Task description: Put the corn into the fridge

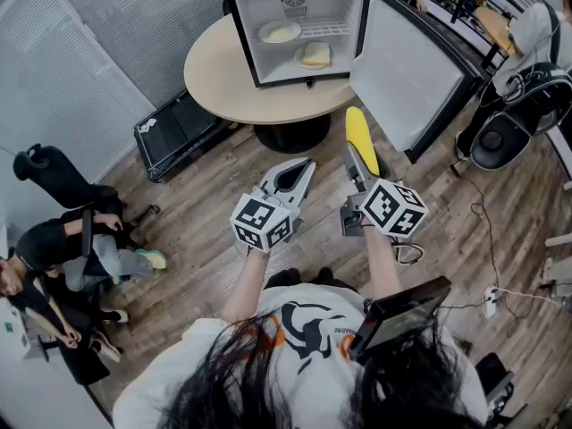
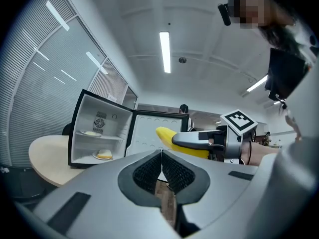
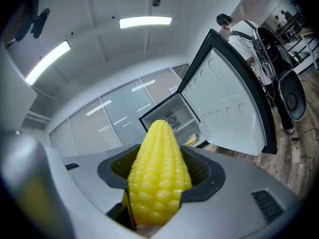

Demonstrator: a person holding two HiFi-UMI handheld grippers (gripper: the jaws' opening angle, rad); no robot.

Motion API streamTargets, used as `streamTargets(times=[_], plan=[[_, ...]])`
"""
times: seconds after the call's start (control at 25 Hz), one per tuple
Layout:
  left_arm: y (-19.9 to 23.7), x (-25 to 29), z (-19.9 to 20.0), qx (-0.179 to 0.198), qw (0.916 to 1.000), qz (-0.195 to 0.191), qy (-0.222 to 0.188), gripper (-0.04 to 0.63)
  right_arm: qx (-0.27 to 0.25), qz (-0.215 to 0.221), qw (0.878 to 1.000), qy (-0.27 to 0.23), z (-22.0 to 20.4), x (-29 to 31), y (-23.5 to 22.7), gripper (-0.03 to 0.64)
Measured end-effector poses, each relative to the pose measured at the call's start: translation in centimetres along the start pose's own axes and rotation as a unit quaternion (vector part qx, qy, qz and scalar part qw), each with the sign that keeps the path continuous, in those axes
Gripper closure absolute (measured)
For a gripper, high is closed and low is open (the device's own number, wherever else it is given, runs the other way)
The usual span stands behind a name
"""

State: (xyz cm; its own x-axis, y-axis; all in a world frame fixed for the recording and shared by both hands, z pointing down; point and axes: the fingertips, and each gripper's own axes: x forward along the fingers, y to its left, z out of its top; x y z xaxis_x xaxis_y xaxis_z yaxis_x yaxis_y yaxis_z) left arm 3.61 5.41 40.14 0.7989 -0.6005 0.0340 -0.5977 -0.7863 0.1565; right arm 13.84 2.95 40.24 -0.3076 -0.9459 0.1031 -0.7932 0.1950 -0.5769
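In front of the round beige table [image 1: 223,83], over the wood-plank floor [image 1: 197,213]: both grippers are held up in the air, side by side, pointing towards the table.

Right gripper [image 1: 357,156]: clamped on the yellow corn cob [image 3: 159,176]. Its black pads grip the cob's thick lower end from both sides, and the tapered tip sticks out well past the jaws. In the head view the cob points at the gap between the table edge and the bottom of the open white fridge door [image 1: 407,74]. It is near the table but not yet over it, and well short of the fridge.

Left gripper [image 2: 161,158]: closed, pads pressed together, nothing between them. It sits just left of the right gripper and is apart from the corn.

The small black fridge with white interior [image 1: 248,34] stands on the tabletop, its door swung wide to the right. On the upper shelf is a white plate [image 1: 280,32] with something pale on it. On the fridge's bottom lies a pale yellow bread-like item [image 1: 315,54]; I can't identify it more closely.
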Motion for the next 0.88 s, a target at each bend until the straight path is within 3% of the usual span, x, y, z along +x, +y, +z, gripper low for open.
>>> streamTargets(times=[0.88], plan=[[0.0, 1.9, -1.1, 0.003, 0.9983, 0.057, 0.006, 0.583, 0.006, 0.046, 0.998, 0.048, -0.8, 1.8, -2.2, 0.36]])
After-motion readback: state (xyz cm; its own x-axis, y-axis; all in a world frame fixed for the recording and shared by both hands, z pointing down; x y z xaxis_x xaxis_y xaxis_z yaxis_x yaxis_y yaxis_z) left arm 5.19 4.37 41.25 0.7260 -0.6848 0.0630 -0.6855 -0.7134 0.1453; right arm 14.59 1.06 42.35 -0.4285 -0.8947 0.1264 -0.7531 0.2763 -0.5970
